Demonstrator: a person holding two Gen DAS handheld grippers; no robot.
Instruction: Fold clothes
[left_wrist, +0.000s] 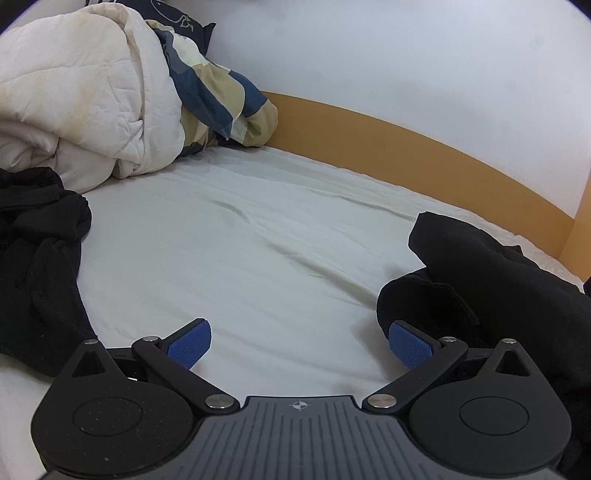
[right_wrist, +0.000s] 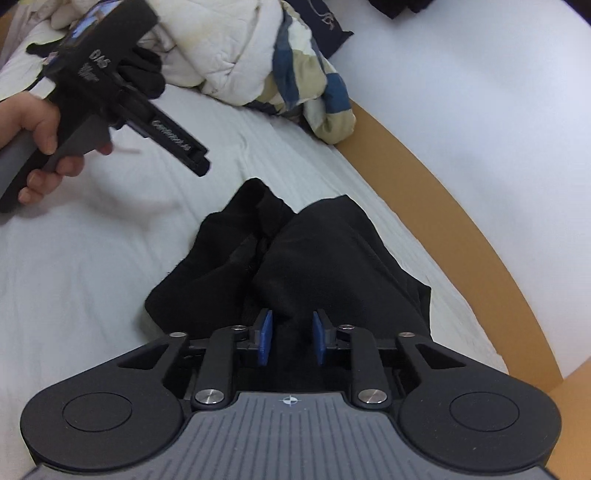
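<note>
Here the right gripper (right_wrist: 291, 338) sits low over a black garment (right_wrist: 314, 251) on the white bed sheet (right_wrist: 92, 266), its blue pads partly closed with dark cloth running between them; whether they actually pinch the fabric cannot be told, though the pose suits taking hold of the near edge. The garment lies bunched, not flat, its long axis running from the near gripper toward the far wooden bed frame (right_wrist: 461, 206), with two lobes pointing away. The left gripper (left_wrist: 299, 345) hovers over bare sheet with its jaws spread wide and nothing between them, the garment just to its right, probably ready to take the other side. A second dark garment (left_wrist: 37, 258) lies crumpled at the left, near a heaped duvet (left_wrist: 85, 92).
</note>
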